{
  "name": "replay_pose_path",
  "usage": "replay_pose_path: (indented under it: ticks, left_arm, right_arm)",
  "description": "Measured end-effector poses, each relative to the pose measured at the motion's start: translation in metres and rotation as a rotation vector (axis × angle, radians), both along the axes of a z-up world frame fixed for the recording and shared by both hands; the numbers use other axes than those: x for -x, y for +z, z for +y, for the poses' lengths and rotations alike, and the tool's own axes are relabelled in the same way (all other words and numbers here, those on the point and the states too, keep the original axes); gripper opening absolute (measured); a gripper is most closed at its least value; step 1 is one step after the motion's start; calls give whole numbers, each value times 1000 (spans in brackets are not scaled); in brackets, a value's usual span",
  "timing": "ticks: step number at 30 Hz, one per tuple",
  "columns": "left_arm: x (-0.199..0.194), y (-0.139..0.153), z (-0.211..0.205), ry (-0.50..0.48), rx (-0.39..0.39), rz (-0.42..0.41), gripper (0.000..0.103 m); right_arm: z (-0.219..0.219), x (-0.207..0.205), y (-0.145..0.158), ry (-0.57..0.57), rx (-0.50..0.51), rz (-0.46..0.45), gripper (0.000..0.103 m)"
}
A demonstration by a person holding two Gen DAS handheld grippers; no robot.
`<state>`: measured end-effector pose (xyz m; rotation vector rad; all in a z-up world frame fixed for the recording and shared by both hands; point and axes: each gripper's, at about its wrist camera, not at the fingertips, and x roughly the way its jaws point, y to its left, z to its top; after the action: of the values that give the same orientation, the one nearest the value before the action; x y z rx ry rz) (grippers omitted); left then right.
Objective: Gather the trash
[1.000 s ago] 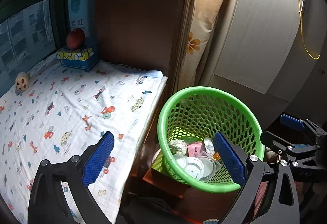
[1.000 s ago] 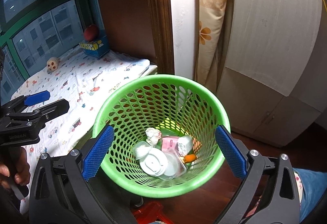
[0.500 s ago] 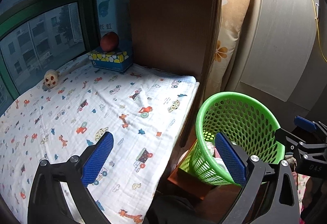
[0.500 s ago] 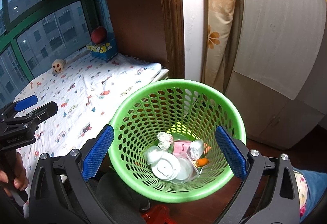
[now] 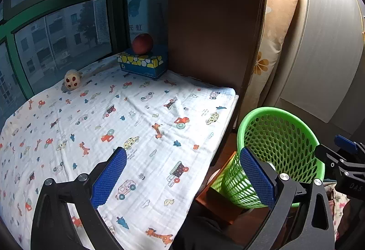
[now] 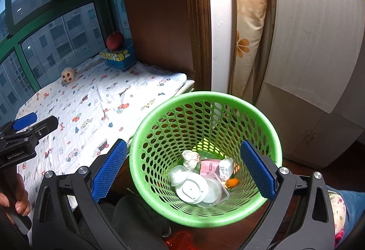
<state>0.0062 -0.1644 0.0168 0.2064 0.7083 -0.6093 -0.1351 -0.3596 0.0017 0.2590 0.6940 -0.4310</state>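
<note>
The basket (image 6: 205, 99) is glossy green plastic pierced with holes; inside it lie crumpled paper (image 6: 190, 158) and clear plastic lids (image 6: 194, 188). Beside the basket, the printed sheet (image 5: 136, 117) is soft, matt, creased cloth. The panel (image 5: 212, 21) behind the sheet is smooth dark wood.

left gripper (image 5: 182, 173) and right gripper (image 6: 183, 169): each has black angular frame arms, two flat fingers faced with blue dimpled pads (image 6: 109, 170), and silver round screws (image 6: 284, 170) at the pivots. white lettering is printed on each black body seen from the side. a hand (image 6: 16, 195) wraps a black handle; blue trousers (image 6: 351, 204) and floral fabric (image 6: 338, 211) show at right.
</note>
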Motion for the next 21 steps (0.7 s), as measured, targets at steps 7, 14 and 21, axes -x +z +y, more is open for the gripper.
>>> replay_pose_path:
  ticks: [7, 14, 21]
  left_arm:
    - [0, 1, 3, 15, -4, -4, 96]
    - [-2, 2, 7, 31, -7, -9, 96]
    - [-3, 2, 10, 45, -11, -14, 96]
  right_arm:
    - [4, -4, 0, 9, 2, -4, 98]
    - [5, -7, 0, 13, -4, -14, 98]
    - [10, -12, 1, 29, -4, -17, 98]
